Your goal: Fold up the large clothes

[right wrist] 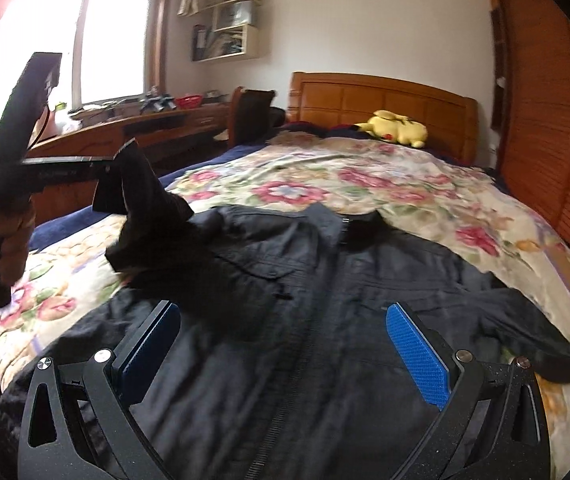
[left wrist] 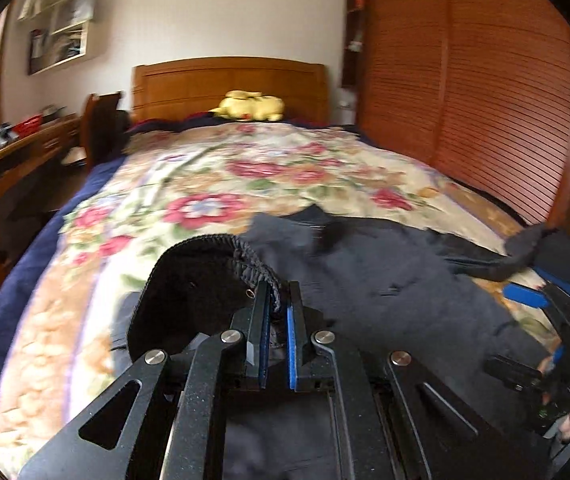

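Note:
A large dark navy jacket (right wrist: pixel 325 300) lies spread front-up on the floral bedspread, collar toward the headboard, zipper down the middle. My left gripper (left wrist: pixel 279 300) is shut on the elastic cuff of the jacket's left sleeve (left wrist: pixel 221 264) and holds it lifted above the bed; in the right wrist view that gripper (right wrist: pixel 115 166) holds the raised sleeve (right wrist: pixel 145 204) at the left. My right gripper (right wrist: pixel 285 320) is open and empty, hovering over the jacket's lower front. It shows at the right edge of the left wrist view (left wrist: pixel 533 296). The jacket's right sleeve (right wrist: pixel 525 328) lies out to the right.
The bed has a floral bedspread (left wrist: pixel 245 168) over a navy sheet, a wooden headboard (left wrist: pixel 229 84) and a yellow plush toy (right wrist: pixel 397 126) by it. A wooden desk (right wrist: pixel 133 128) and chair stand to the left, a louvred wooden wardrobe (left wrist: pixel 485 92) to the right.

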The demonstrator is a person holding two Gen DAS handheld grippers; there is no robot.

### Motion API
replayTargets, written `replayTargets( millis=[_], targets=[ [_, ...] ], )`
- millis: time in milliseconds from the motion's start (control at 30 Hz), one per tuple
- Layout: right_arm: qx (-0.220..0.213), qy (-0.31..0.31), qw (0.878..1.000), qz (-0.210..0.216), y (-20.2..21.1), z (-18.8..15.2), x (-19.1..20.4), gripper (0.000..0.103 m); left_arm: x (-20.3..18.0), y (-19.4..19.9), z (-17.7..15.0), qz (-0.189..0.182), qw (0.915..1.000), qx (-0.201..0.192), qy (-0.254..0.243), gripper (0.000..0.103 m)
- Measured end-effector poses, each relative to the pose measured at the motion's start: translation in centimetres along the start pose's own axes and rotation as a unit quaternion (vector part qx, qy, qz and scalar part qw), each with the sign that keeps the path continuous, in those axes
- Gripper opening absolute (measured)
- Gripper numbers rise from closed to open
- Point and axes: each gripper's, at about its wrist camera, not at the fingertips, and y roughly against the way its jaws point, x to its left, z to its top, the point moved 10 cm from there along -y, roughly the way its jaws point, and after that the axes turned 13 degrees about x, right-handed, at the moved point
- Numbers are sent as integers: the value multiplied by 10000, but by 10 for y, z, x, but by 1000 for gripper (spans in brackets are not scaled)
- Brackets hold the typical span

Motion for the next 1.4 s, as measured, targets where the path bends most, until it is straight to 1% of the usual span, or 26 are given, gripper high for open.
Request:
replayTargets(
  millis=[100, 233, 300, 333, 367, 400, 433, 467, 500, 533, 567, 600, 633, 700, 800, 933, 1033, 1100, 1167, 1267, 1333, 1367, 1400],
  targets=[
    [13, -173, 9998, -109, 4, -3, -12, 103, -26, -10, -4, -155, 9999, -3, -62, 7],
    [57, -323, 9992, -227, 8, -7, -22, 103, -39, -21, -17, -58, 9999, 41, -136, 8],
    [85, -356, 9991, -215, 9, -8, -23, 103, -41, -27, -25, -99, 9999, 110, -70, 8],
    [106, -370, 9990, -211, 9, -9, -21, 103, -42, -31, -30, -59, 9998, 195, -70, 9],
    [115, -374, 9990, -207, 10, -9, -21, 103, -40, -31, -36, 69, 9996, 243, -104, 10],
    [127, -377, 9990, -194, 9, -8, -22, 103, -43, -34, -37, 165, 9995, 244, -141, 14],
    [140, -380, 9990, -183, 8, -8, -21, 103, -44, -32, -42, 238, 9993, 206, -215, 20],
    [152, -389, 9990, -159, 7, -6, -20, 103, -43, -28, -45, 242, 9993, 163, -233, 24],
    [162, -397, 9990, -133, 5, -5, -18, 103, -43, -26, -48, 252, 9994, 119, -221, 38],
    [174, -406, 9990, -92, 3, -4, -16, 103, -41, -21, -50, 260, 9995, 44, -188, 47],
    [174, -414, 9990, -63, 1, -2, -16, 103, -37, -16, -53, 256, 9995, 8, -165, 50],
    [177, -423, 9989, -28, -1, 0, -16, 103, -33, -13, -56, 253, 9996, 1, -117, 58],
    [183, -432, 9989, 27, -6, 4, -15, 103, -29, -10, -59, 247, 9997, -3, -75, 70],
    [179, -410, 9989, 127, -13, 9, -12, 103, -19, -3, -62, 253, 9996, -81, 17, 81],
    [194, -292, 9988, 332, -27, 17, -1, 101, -3, 5, -68, 378, 9992, -113, 48, 82],
    [333, -1, 9977, 587, -49, 19, 21, 97, 25, 17, -75, 715, 9970, -233, 163, 82],
    [483, 233, 9956, 773, -64, 18, 39, 92, 47, 22, -81, 945, 9951, -230, 190, 82],
    [575, 370, 9939, 868, -71, 17, 52, 86, 61, 24, -84, 1111, 9932, -223, 259, 82],
    [678, 538, 9911, 1009, -78, 14, 65, 84, 70, 27, -87, 1110, 9930, -247, 307, 82],
    [833, 810, 9873, 1083, -90, 10, 79, 80, 80, 26, -89, 1097, 9929, -253, 390, 82],
    [976, 935, 9844, 1129, -98, 5, 84, 70, 85, 26, -89, 1110, 9924, -294, 454, 82],
    [1045, 973, 9831, 1147, -103, 3, 86, 58, 86, 26, -88, 1121, 9919, -342, 487, 82],
    [1121, 1018, 9816, 1160, -107, 0, 88, 44, 88, 26, -88, 1146, 9912, -395, 525, 82]
  ],
)
